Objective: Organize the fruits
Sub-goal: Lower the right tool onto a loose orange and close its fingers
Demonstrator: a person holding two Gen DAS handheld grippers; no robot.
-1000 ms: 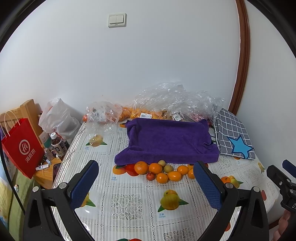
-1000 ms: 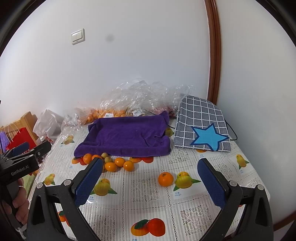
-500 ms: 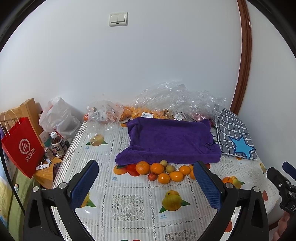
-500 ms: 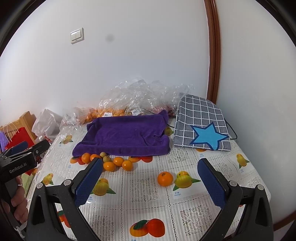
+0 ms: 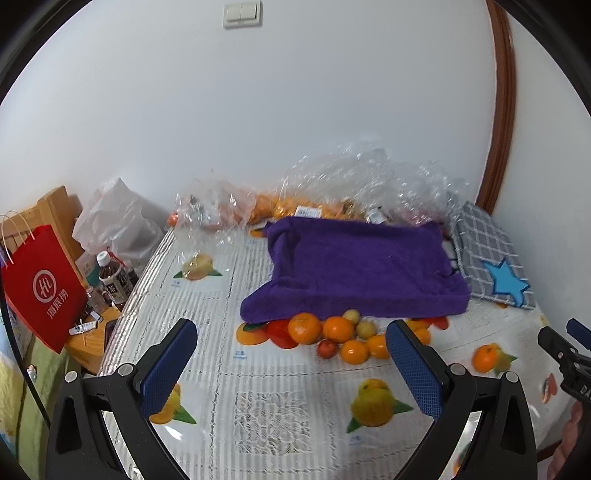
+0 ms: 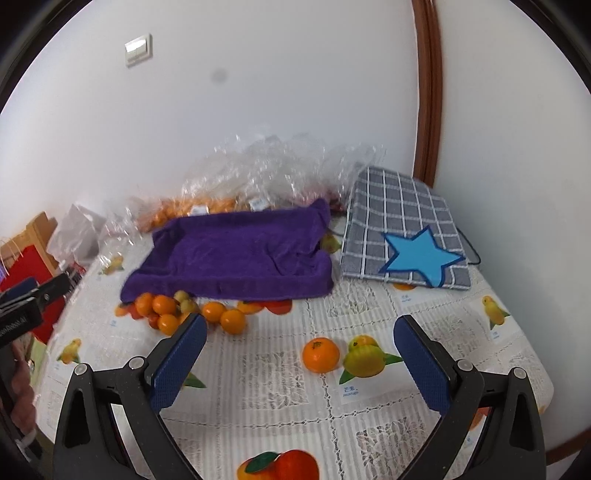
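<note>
Orange fruits (image 5: 334, 336) lying clustered at the towel's (image 5: 354, 269) near edge on the worktop (image 5: 273, 410), one orange (image 6: 320, 354) sitting apart, left tool (image 5: 291, 365) and right tool (image 6: 301, 362) both hovering wide, gripping nothing

A: White wall (image 5: 295, 129) fills the upper frame, a light switch (image 5: 242, 13) at the very top.

B: Brown curved trim (image 5: 502, 110) runs down the right side. At lower centre, a table (image 6: 288, 380) under a fruit-print cloth.

A: At far left, a wooden chair back (image 5: 55, 206) and a low wooden stand (image 5: 92, 343).
</note>
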